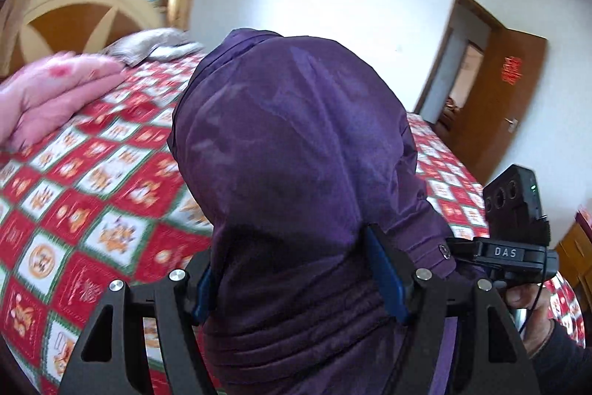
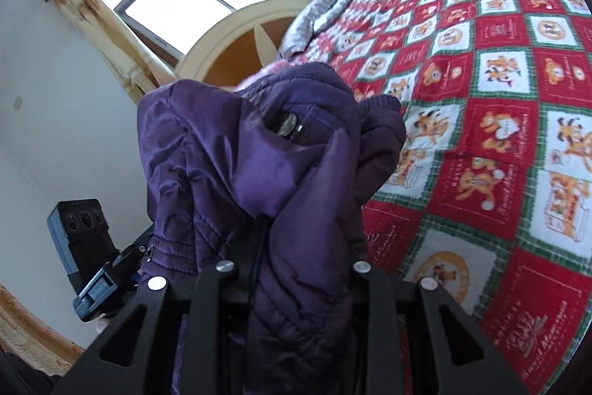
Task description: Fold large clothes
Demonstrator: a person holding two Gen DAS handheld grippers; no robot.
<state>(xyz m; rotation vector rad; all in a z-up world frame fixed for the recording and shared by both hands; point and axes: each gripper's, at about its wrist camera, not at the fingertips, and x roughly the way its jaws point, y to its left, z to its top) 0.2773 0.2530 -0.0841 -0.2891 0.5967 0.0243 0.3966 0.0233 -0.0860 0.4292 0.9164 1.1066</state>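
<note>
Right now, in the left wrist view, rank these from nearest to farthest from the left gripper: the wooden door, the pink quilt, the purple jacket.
1. purple jacket, between the left gripper fingers.
2. pink quilt, left, on the bed.
3. wooden door, far right wall.

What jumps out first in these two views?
A purple jacket fills the centre of both views, bunched between the left gripper and draped over the right gripper, which is shut on it. Behind it lies a bed with a loud red-and-white checked cover, with a pink quilt at its head.
</note>
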